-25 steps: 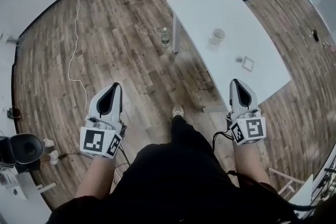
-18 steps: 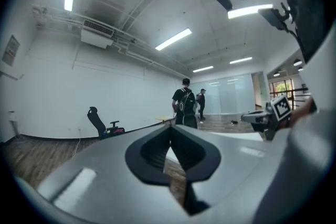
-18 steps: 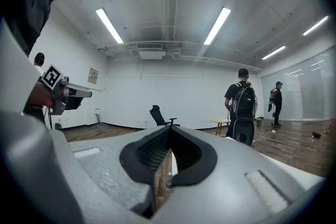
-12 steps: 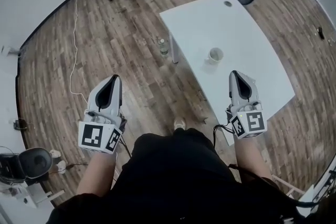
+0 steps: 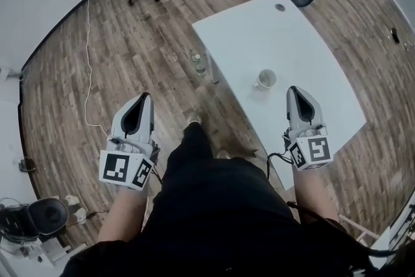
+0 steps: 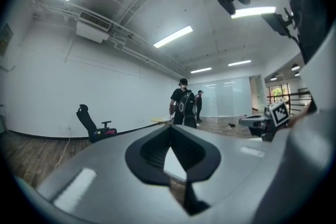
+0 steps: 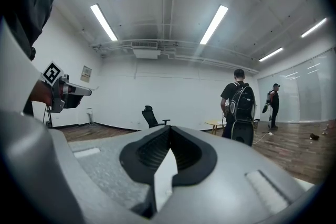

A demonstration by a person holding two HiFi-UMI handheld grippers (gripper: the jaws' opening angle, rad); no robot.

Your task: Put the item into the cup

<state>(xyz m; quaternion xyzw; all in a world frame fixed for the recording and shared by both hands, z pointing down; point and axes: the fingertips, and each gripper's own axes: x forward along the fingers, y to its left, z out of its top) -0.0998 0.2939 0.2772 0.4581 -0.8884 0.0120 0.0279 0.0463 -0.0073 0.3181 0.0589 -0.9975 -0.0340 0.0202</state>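
Now the cup (image 5: pixel 266 79) stands upright near the middle of the white table (image 5: pixel 292 36). The right gripper (image 5: pixel 296 90) hovers at the table's near edge, the left gripper (image 5: pixel 144 98) well off the table's side; both have empty jaws pressed together.

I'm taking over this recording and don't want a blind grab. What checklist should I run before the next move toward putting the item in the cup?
1. Cup upright, mouth free: ok. The cup stands upright on the white table.
2. Item located: cannot tell. No view shows it, and in the head view the right claw covers part of the table.
3. Right claw empty: ok. It is shut with nothing between its jaws.
4. Left claw empty: ok. It is shut with nothing held, and it is over the floor.
5. Claws open for a pick: not ok. Both are shut.
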